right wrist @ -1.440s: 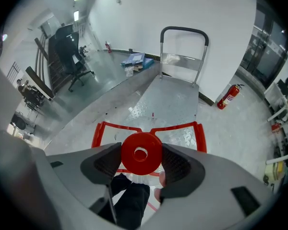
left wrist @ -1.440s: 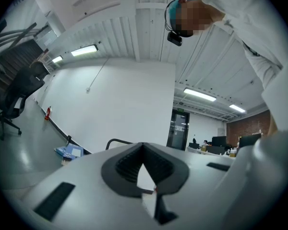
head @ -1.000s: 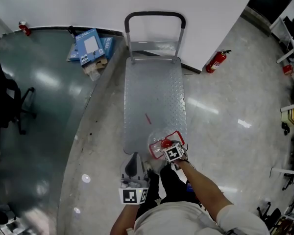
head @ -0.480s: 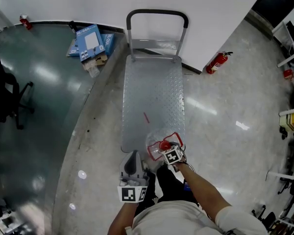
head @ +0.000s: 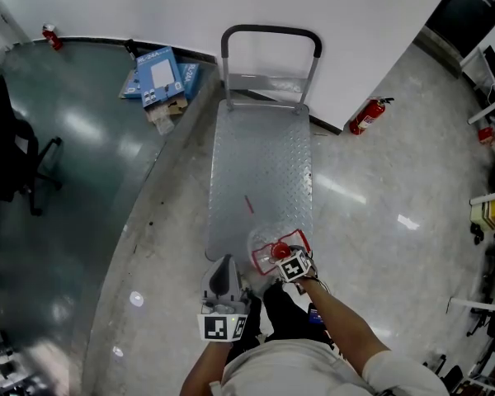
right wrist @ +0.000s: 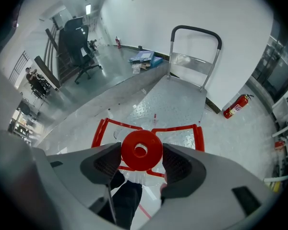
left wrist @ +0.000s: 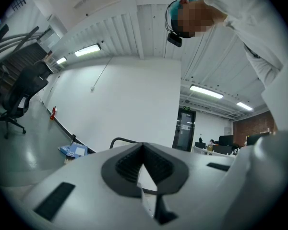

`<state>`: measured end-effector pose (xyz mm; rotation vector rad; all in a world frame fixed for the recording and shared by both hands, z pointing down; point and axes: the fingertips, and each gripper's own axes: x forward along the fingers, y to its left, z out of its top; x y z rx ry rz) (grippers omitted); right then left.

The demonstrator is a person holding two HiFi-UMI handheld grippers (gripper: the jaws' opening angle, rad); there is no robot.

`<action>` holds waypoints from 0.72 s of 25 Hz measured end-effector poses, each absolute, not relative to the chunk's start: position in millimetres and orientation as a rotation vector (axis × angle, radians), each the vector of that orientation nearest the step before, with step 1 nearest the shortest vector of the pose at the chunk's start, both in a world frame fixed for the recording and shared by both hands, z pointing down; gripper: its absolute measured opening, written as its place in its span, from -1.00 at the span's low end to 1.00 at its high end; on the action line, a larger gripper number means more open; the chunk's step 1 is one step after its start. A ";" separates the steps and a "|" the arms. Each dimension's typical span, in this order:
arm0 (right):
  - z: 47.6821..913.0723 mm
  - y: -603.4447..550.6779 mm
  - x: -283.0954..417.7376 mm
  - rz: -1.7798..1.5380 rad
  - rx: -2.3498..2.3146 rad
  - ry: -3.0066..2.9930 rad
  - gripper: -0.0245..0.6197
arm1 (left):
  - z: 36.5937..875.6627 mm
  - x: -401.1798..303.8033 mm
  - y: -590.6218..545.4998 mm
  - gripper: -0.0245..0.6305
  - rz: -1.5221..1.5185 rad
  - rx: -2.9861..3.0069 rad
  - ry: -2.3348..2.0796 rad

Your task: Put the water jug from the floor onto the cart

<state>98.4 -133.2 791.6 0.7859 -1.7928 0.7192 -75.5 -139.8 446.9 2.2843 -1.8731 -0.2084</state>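
Observation:
The water jug (head: 264, 250) is clear plastic with a red cap (right wrist: 141, 150) and a red carry frame (right wrist: 152, 129). It is at the near right end of the grey flat cart (head: 260, 163), partly over the deck's edge. Whether its base rests on the deck I cannot tell. My right gripper (head: 289, 260) points down and is shut on the red cap, one jaw on each side in the right gripper view. My left gripper (head: 223, 282) is held close to the body, left of the jug. It points upward with its jaws together and nothing between them (left wrist: 143, 164).
The cart's push handle (head: 271, 33) stands at the far end, near a white wall. A fire extinguisher (head: 365, 115) lies right of it and blue boxes (head: 158, 77) lie left. A black office chair (head: 21, 159) is on the dark floor at left. Shelving lines the right edge.
The head view has shifted slightly. The right gripper stays shut on the jug's cap at the cart's near end, and the left gripper has not visibly moved.

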 end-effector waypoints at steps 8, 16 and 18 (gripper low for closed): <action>735.5 -137.5 97.7 0.725 0.841 -1.921 -0.08 | 439.6 -71.0 -136.6 -0.92 -0.214 2.307 -1.863; 563.4 -162.0 120.4 0.501 1.300 -2.287 -0.88 | 407.1 -56.2 -124.9 -0.92 -0.253 2.369 -1.818; 520.4 -156.0 124.1 0.411 1.400 -2.402 -0.89 | 398.5 -51.9 -119.1 -0.92 -0.280 2.382 -1.810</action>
